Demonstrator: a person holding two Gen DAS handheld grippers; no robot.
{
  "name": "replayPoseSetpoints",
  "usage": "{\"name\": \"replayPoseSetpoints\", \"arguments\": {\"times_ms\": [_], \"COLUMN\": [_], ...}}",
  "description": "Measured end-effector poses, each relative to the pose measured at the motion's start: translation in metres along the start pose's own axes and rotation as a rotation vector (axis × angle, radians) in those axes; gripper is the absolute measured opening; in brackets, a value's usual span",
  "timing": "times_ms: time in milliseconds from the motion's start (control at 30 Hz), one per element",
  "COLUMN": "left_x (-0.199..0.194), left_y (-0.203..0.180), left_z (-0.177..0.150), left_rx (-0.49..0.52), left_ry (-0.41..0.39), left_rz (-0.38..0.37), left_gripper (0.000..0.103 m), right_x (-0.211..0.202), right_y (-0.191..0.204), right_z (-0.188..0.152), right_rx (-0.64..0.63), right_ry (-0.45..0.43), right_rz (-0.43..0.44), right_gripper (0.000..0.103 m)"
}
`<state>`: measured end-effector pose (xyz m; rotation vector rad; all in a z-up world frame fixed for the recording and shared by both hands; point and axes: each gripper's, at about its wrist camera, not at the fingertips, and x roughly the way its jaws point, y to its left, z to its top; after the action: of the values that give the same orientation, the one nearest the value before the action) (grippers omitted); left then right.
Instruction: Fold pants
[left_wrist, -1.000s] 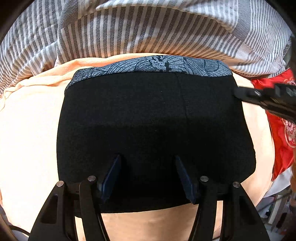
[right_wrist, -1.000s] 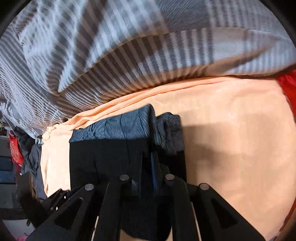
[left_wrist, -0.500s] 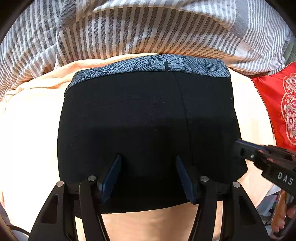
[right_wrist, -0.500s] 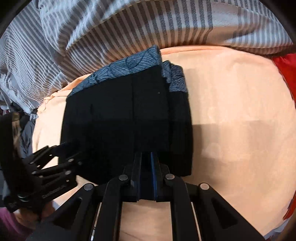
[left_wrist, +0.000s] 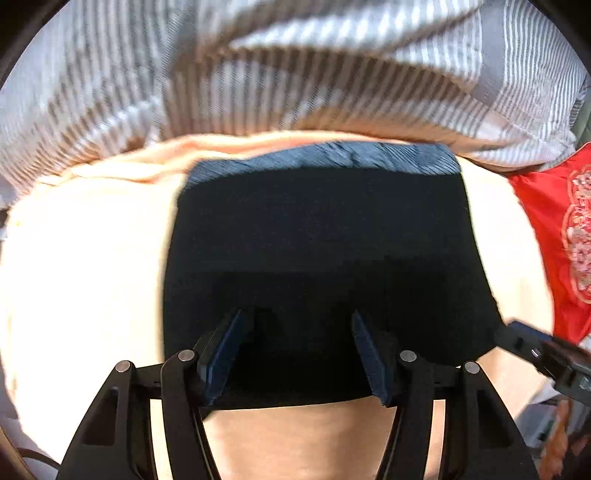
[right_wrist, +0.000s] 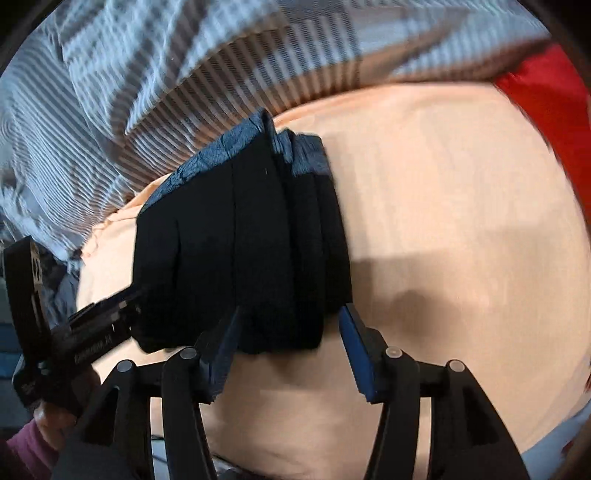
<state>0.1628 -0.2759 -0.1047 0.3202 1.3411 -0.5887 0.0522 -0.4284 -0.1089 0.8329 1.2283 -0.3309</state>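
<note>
The black pants (left_wrist: 321, 266) lie folded into a compact rectangle on the peach sheet (left_wrist: 81, 266), with a blue patterned band (left_wrist: 332, 157) along the far edge. My left gripper (left_wrist: 297, 350) is open and empty, its fingers over the near edge of the pants. My right gripper (right_wrist: 288, 339) is open and empty at the near right corner of the folded pants (right_wrist: 251, 240). The right gripper also shows at the right edge of the left wrist view (left_wrist: 546, 354), and the left gripper (right_wrist: 107, 325) shows at the left of the right wrist view.
A grey and white striped blanket (left_wrist: 258, 74) is bunched along the far side of the bed. A red embroidered cushion (left_wrist: 557, 236) lies at the right. The peach sheet (right_wrist: 461, 221) extends right of the pants. The bed edge is near the grippers.
My right gripper was shut on the pants' edge and has now opened and let go, drawing back to the near corner. The left wrist view has pulled back slightly.
</note>
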Motion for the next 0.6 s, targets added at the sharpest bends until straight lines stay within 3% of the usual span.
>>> {"name": "replayPoseSetpoints", "arguments": {"times_ms": [200,267,300,500,600], "left_x": [-0.003,-0.001,0.0,0.004,0.006], "left_y": [0.033,0.044,0.051,0.076,0.085], "left_z": [-0.007,-0.009,-0.011,-0.016,-0.016], "left_rx": [-0.024,-0.042,-0.055,-0.12,-0.15], "left_ry": [0.007,0.018,0.026,0.059,0.066], "left_rz": [0.077,0.095,0.102,0.091,0.065], "left_gripper": [0.062,0.062,0.062,0.062,0.062], "right_x": [0.023,0.032,0.035,0.035,0.029], "right_y": [-0.024,-0.028,-0.027,-0.021,-0.03], "right_z": [-0.023,-0.019,-0.016,-0.012,-0.013], "right_rx": [0.205,0.243,0.248,0.186,0.189], "right_ry": [0.052,0.049,0.055,0.047,0.052], "right_rz": [0.13,0.18,0.197,0.121,0.022], "right_gripper": [0.058,0.045,0.024,0.021,0.021]}}
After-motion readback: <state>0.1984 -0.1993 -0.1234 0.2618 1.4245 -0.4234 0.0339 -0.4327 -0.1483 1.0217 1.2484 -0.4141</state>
